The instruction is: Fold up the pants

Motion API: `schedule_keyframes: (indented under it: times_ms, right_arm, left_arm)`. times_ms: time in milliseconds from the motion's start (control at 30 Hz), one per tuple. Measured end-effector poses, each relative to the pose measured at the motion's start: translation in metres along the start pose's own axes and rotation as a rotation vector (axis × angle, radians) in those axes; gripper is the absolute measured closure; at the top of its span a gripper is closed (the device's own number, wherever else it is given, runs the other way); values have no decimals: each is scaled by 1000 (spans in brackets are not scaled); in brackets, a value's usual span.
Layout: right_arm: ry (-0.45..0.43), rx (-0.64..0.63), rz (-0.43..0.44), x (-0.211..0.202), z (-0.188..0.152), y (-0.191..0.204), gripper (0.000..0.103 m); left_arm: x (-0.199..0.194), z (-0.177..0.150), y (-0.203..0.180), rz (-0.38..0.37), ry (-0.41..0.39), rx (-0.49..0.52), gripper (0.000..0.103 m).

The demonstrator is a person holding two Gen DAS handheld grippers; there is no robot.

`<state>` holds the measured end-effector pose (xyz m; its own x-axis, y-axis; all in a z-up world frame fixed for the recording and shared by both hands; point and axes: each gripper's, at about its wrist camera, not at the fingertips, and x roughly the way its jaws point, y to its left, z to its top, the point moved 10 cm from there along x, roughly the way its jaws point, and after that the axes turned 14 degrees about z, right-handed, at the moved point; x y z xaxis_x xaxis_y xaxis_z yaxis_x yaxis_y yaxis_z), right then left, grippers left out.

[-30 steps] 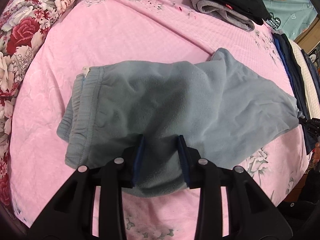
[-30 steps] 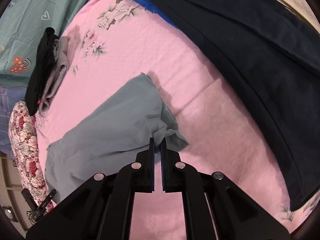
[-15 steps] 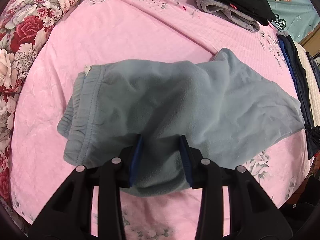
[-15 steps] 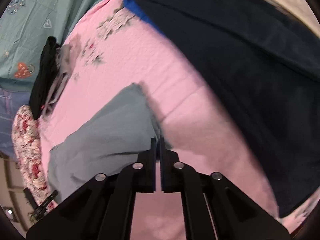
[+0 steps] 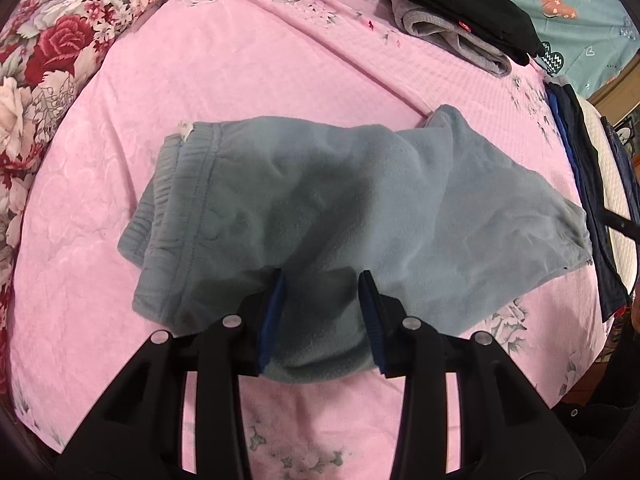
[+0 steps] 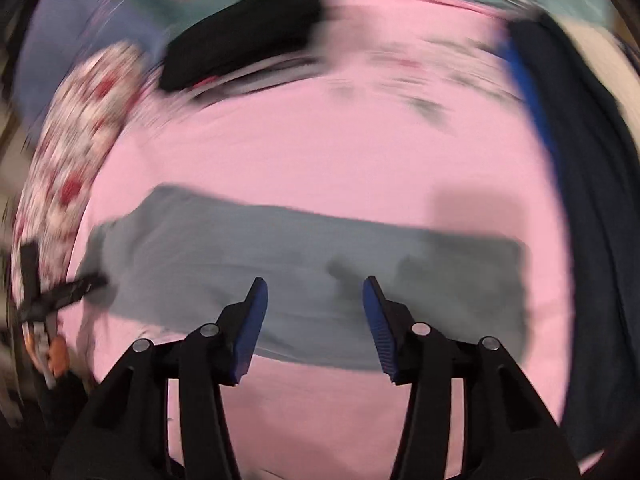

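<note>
Grey-blue fleece pants (image 5: 320, 184) lie folded lengthwise on the pink bedspread (image 5: 240, 60), waistband to the left, leg ends to the right. My left gripper (image 5: 320, 280) is at their near edge, and a thick fold of the fleece fills the gap between its blue pads. In the blurred right wrist view the pants (image 6: 280, 248) stretch across the frame as a long band. My right gripper (image 6: 312, 284) hovers over their near edge. Its jaws are opening and stand wide apart, gripping nothing.
A folded stack of black and grey clothes (image 5: 460, 12) sits at the far side of the bed. Dark navy garments (image 5: 592, 200) lie along the right edge. A floral quilt (image 5: 60, 40) borders the left, a teal sheet (image 5: 580, 0) the far right corner.
My right gripper was shut at the pant leg's end; it has let go, opened, and swung and rolled away fast. The left gripper keeps its hold and has hardly moved.
</note>
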<state>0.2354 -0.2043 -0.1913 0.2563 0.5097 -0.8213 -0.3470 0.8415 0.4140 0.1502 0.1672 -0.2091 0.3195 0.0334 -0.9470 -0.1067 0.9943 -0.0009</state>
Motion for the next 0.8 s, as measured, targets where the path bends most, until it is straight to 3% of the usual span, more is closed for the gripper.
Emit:
schedule_keyframes:
  times_ms: [167, 233, 400, 500, 533, 567, 600, 667, 800]
  right_arm:
    - [149, -294, 90, 91, 50, 103, 52]
    - [171, -369, 87, 117, 72, 124, 52]
    - [228, -557, 62, 171, 95, 144, 53]
    - [299, -551, 74, 195, 91, 140, 57]
    - [311, -546, 85, 199, 90, 139, 64]
    - [326, -539, 95, 204, 87, 138, 86]
    - [326, -537, 78, 206, 85, 136, 92]
    - [287, -518, 54, 202, 89, 136, 96]
    - [210, -408, 30, 190, 115, 127, 97]
  left_arm:
    - [-14, 2, 16, -18, -14, -21, 63]
    - [-19, 14, 27, -17, -30, -44, 62]
    - [-13, 45, 34, -119, -23, -77, 66]
    - [6, 54, 28, -158, 23, -80, 80]
    - [14, 55, 26, -162, 43, -88, 85]
    - [23, 55, 29, -145, 63, -102, 92]
    - [31, 55, 31, -118, 77, -127, 98]
    - [36, 58, 42, -148, 86, -224, 99]
    - [40, 65, 58, -84, 56, -299, 99]
